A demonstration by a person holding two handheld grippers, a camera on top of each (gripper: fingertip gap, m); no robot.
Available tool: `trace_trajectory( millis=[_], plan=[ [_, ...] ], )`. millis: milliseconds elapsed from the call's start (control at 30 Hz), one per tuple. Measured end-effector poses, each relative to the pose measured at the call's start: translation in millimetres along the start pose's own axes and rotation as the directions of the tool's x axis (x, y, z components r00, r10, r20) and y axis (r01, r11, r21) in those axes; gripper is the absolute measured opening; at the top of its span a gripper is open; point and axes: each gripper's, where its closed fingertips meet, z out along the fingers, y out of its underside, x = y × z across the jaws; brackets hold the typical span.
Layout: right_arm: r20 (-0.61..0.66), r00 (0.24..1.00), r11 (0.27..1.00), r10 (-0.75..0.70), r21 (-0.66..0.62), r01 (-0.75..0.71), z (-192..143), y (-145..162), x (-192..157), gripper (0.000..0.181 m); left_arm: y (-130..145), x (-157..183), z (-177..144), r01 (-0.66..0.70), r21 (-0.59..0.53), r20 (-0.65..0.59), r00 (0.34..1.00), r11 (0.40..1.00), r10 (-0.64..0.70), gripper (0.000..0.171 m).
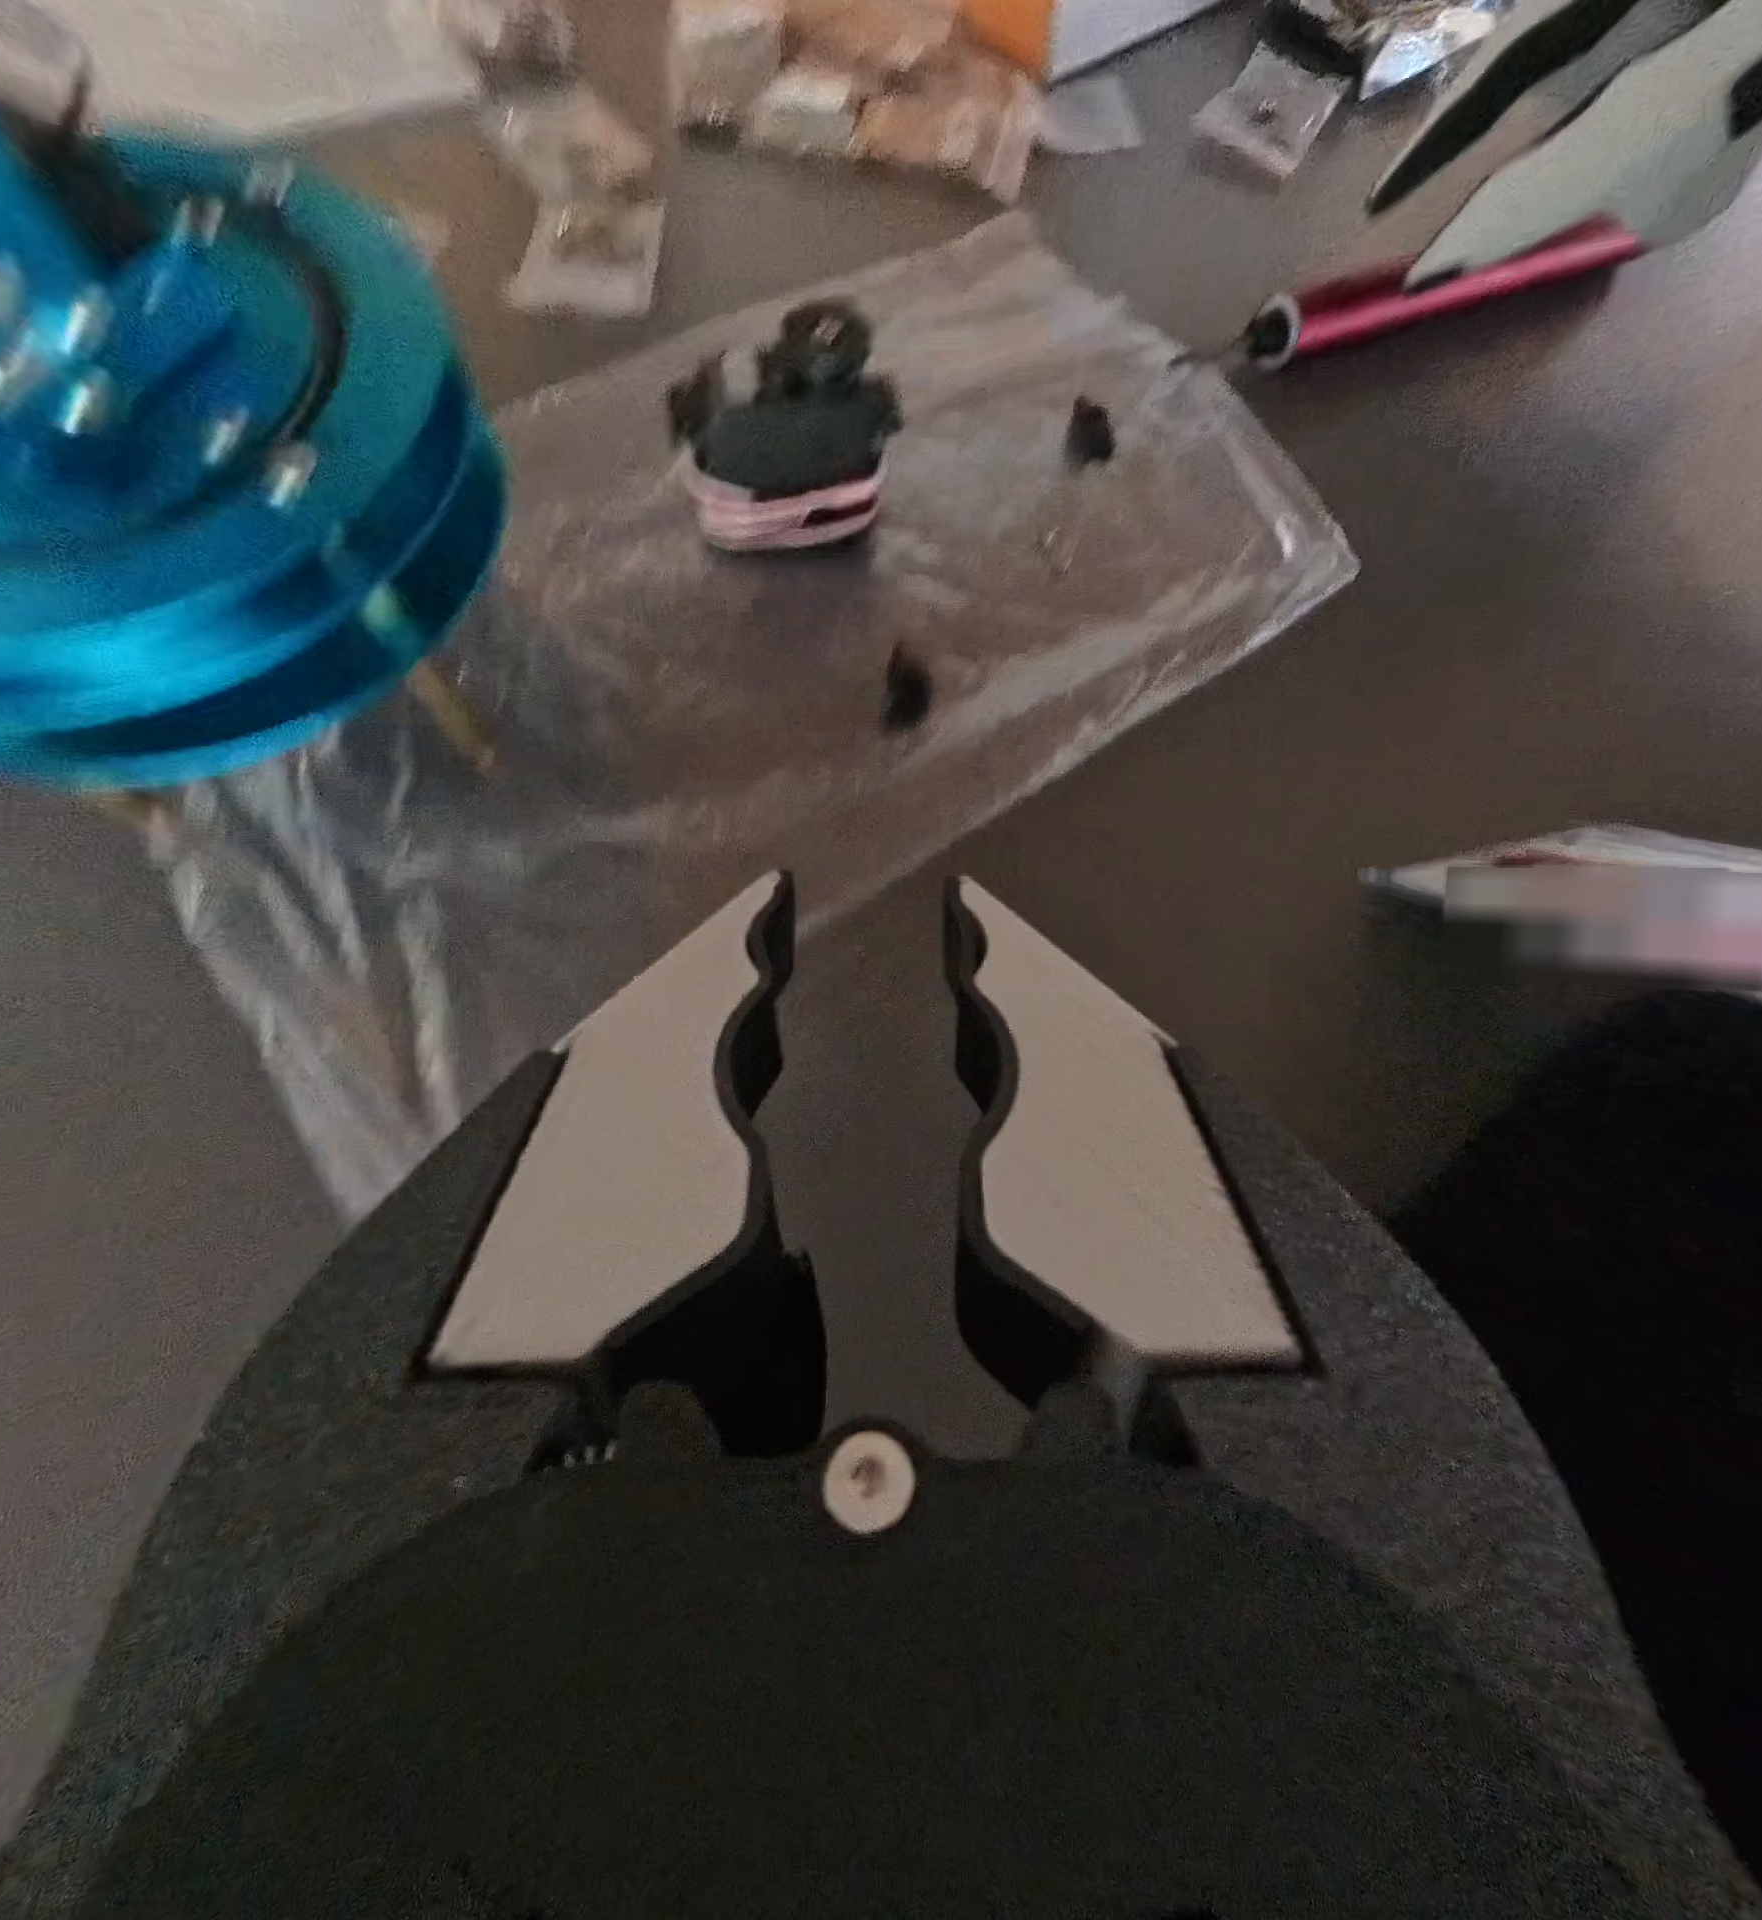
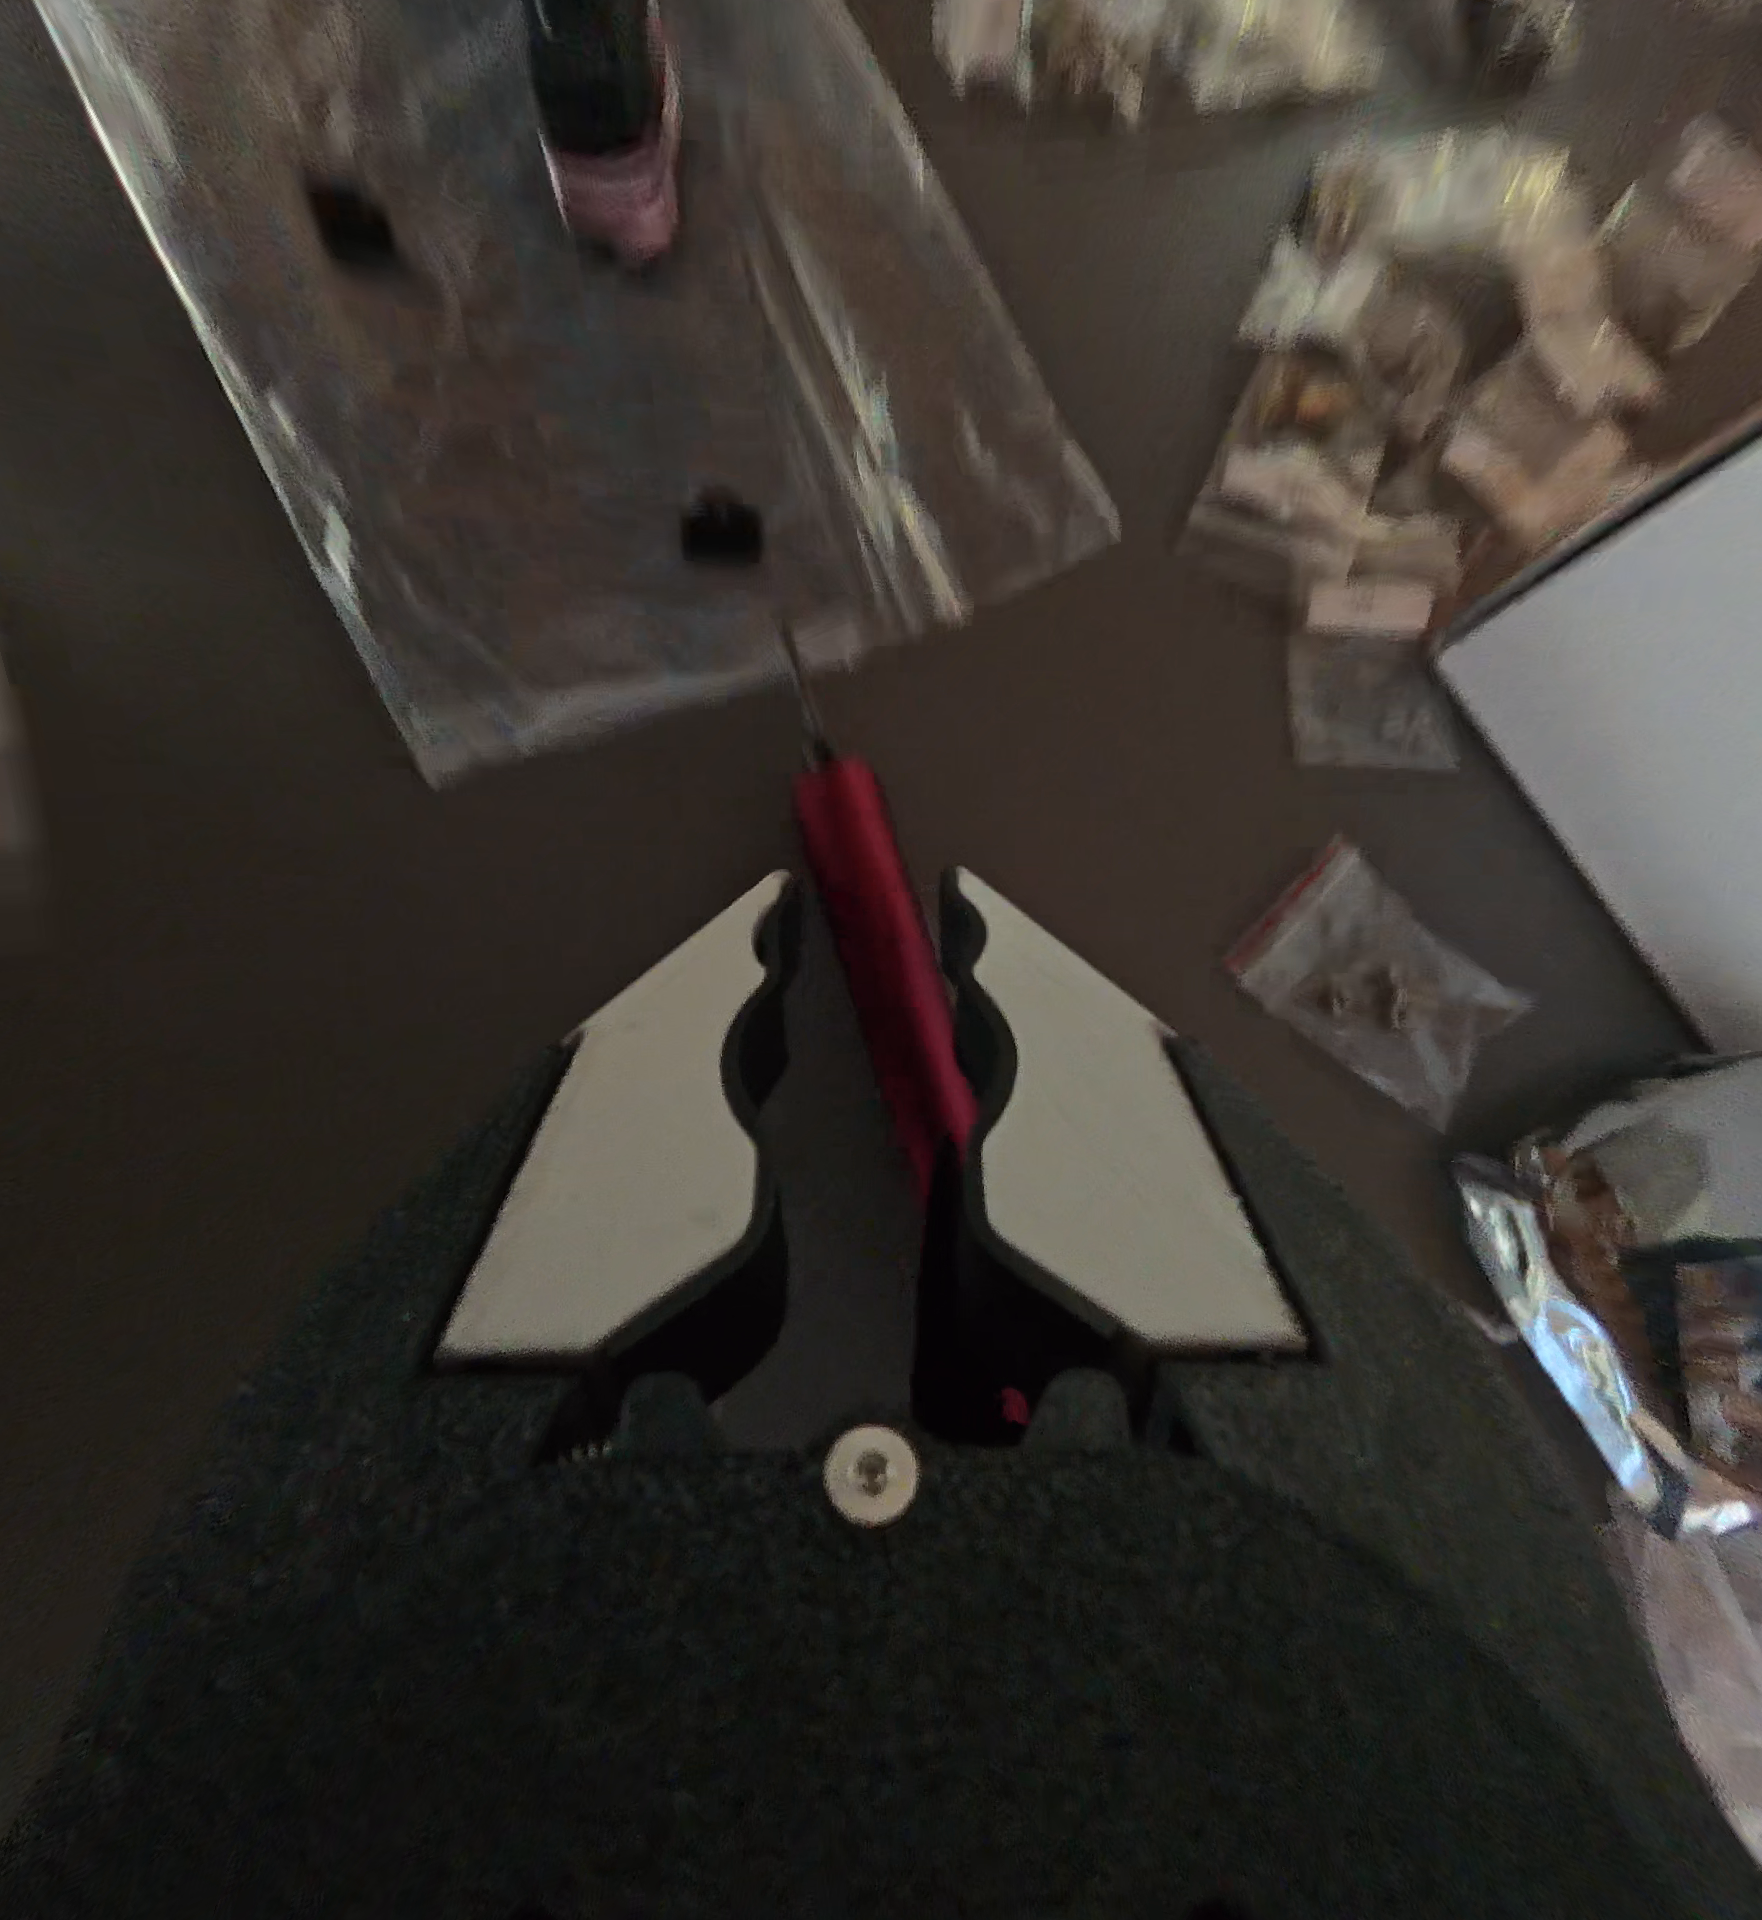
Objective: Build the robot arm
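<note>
My left gripper (image 1: 866, 883) is open and empty, low over the brown table just short of a clear plastic plate (image 1: 1012, 644). On the plate stands a black part with a pink band (image 1: 789, 457), and there are small black pieces near it. A blurred blue metal disc with silver pins (image 1: 150, 468) looms at the upper left, over brass posts at the plate's left end. My right gripper (image 2: 866, 878) is shut on a red screwdriver (image 2: 872, 956), whose thin tip reaches the near edge of the plate (image 2: 544, 436). The right gripper also shows in the left wrist view (image 1: 1417, 239), with the screwdriver (image 1: 1459, 286).
Several small clear bags of parts (image 2: 1376, 987) and packets (image 2: 1428, 364) lie to the right of the plate. A white board (image 2: 1687, 675) and a crumpled foil bag (image 2: 1604, 1299) sit at the right edge. A dark shape (image 1: 1635, 1351) fills the left view's lower right. There is about 25 centimetres between the tips of the two grippers.
</note>
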Motion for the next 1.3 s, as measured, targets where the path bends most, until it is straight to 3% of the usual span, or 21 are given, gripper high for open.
trace_trajectory(
  millis=[100, 167, 233, 333, 433, 500, 600, 633, 733, 800, 933, 1067, 1133, 1300],
  plan=[
    [0.129, 0.991, 0.986, 0.022, 0.159, -0.042, 14.3, -66.6, -49.9, 0.034, 16.4, -33.1, -19.2, 0.113, 0.014, 0.009, 0.994, 0.994, -0.113, 0.027],
    [0.231, 0.972, 0.987, -0.031, 0.162, -0.007, 48.8, -95.2, -89.6, 0.033, 18.3, -44.4, -23.5, 0.159, 0.017, -0.042, 0.986, 0.987, -0.158, 0.027],
    [0.256, 0.962, 0.991, -0.098, 0.111, 0.072, 82.7, -106.7, -108.3, 0.028, 14.4, -58.4, -27.6, 0.152, 0.026, -0.055, 0.987, 0.988, -0.151, 0.027],
    [0.251, 0.959, 0.991, -0.13, 0.06, 0.118, 103.9, -119.8, -107.1, 0.021, 10.4, -74.2, -38.2, 0.076, 0.028, -0.069, 0.995, 0.997, -0.074, 0.028],
    [0.154, 0.988, 0.992, -0.026, 0.127, 0.006, 82.6, -140.9, -77.0, 0.024, 18.3, -80.8, -43.3, -0.013, -0.014, -0.111, 0.994, 1.0, 0.011, 0.028],
    [0.072, 0.994, 0.989, 0.084, 0.12, -0.092, 78.4, -134.9, -56.6, 0.044, 22.0, -89.4, -41.9, -0.084, -0.023, -0.084, 0.993, 0.996, 0.082, 0.028],
    [0.051, 0.975, 0.967, 0.218, 0.124, -0.223, 104.3, -131.7, -53.2, 0.068, 20.7, -91.0, -35.5, -0.134, -0.02, -0.096, 0.987, 0.991, 0.131, 0.028],
    [0.057, 0.974, 0.971, 0.217, 0.092, -0.222, 114.2, -128.6, -57.0, 0.065, 18.4, -90.2, -33.8, -0.141, -0.019, -0.104, 0.985, 0.99, 0.138, 0.028],
    [0.019, 0.984, 0.982, 0.179, 0.053, -0.18, 129.8, -125.5, -58.1, 0.029, 7.7, -90.5, -35.8, -0.175, 0.011, -0.1, 0.98, 0.985, 0.175, 0.027],
    [0.03, 0.992, 0.99, 0.126, 0.061, -0.128, 125.7, -132.6, -64.8, 0.026, 4.4, -93.1, -39.6, -0.174, 0.025, -0.094, 0.98, 0.984, 0.176, 0.027],
    [0.168, 0.986, 0.987, -0.017, 0.158, -0.01, 111.7, -167.3, -120.9, 0.024, 11.8, -106.4, -48.6, -0.145, 0.006, -0.064, 0.987, 0.989, 0.146, 0.027],
    [0.176, 0.973, 0.971, -0.15, 0.211, 0.112, 135.6, -174.9, -157.3, 0.024, 29.4, -122.6, -56.7, -0.075, -0.024, -0.028, 0.997, 0.997, 0.074, 0.027],
    [0.174, 0.971, 0.981, -0.164, 0.132, 0.142, 150.0, -163.3, -159.7, 0.025, 36.9, -127.8, -61.9, -0.045, -0.039, -0.015, 0.999, 0.998, 0.044, 0.027],
    [0.21, 0.976, 0.994, -0.057, 0.103, 0.036, 149.5, -160.9, -155.9, 0.031, 53.0, -139.3, -88.9, 0.021, -0.044, -0.016, 1.0, 0.999, -0.022, 0.027]
  ],
)
